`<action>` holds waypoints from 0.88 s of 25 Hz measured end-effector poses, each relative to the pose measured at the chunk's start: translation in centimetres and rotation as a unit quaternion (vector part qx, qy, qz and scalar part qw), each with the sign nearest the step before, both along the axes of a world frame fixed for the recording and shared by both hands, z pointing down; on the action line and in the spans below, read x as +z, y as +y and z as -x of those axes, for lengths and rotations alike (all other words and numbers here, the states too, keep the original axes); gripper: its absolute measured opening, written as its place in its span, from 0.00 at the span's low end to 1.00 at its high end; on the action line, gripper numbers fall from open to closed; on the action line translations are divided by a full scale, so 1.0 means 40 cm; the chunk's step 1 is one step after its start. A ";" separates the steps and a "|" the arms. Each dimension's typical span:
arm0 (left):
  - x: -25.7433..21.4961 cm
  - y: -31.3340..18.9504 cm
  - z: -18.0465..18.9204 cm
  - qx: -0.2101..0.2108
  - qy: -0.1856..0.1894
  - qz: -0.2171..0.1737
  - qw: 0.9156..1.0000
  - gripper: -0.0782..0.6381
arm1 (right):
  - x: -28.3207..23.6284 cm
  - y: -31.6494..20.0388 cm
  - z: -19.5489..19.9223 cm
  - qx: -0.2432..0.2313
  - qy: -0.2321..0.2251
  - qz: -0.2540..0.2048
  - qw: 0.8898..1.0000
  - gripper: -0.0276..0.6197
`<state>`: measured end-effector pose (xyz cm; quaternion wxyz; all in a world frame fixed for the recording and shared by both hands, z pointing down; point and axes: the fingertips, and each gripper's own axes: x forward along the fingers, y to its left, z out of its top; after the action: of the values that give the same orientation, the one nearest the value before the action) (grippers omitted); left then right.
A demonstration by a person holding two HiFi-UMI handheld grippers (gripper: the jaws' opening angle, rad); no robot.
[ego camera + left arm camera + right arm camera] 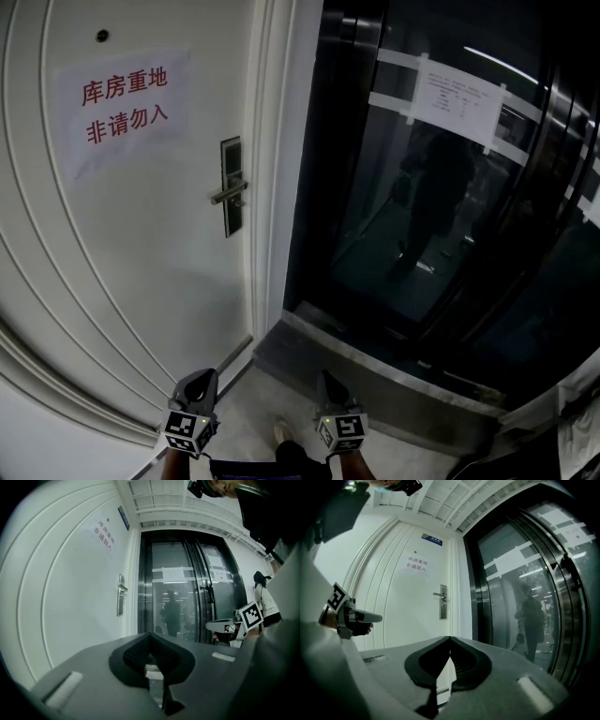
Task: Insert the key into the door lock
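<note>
The door lock (231, 186) is a dark upright plate with a metal lever handle (228, 195), near the right edge of a white door (141, 244). It also shows in the left gripper view (121, 595) and the right gripper view (443, 602). Both grippers are low and well short of the door. My left gripper (201, 376) (150, 637) has its jaws together at the tip, pinching a pale flat strip that looks like the key (153, 671). My right gripper (327, 377) (450, 639) is shut with nothing between its jaws.
A paper sign with red characters (124, 105) hangs on the door. To the right, dark glass doors (441, 187) carry taped notices (457, 98) and reflect a standing person. A grey stone threshold (375, 375) runs below the glass. A shoe tip (280, 432) shows between the grippers.
</note>
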<state>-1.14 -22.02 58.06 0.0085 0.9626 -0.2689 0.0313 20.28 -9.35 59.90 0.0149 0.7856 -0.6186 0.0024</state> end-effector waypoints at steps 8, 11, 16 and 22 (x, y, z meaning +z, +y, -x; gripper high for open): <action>0.002 0.023 0.002 0.010 -0.002 -0.002 1.000 0.11 | 0.010 0.023 0.020 -0.003 0.001 0.006 1.000 0.05; 0.000 0.027 0.000 0.009 -0.001 -0.004 1.000 0.11 | 0.001 0.028 0.014 -0.001 0.002 0.000 1.000 0.05; -0.004 0.028 -0.002 0.009 -0.002 -0.008 1.000 0.11 | -0.006 0.025 0.008 -0.001 0.004 -0.002 1.000 0.05; -0.018 0.022 -0.004 0.007 0.000 -0.015 1.000 0.11 | -0.005 0.014 0.012 -0.006 0.008 -0.003 1.000 0.05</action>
<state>-0.98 -21.14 57.32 -0.0060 0.9646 -0.2623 0.0274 19.81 -8.81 59.68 0.0178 0.7818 -0.6232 -0.0056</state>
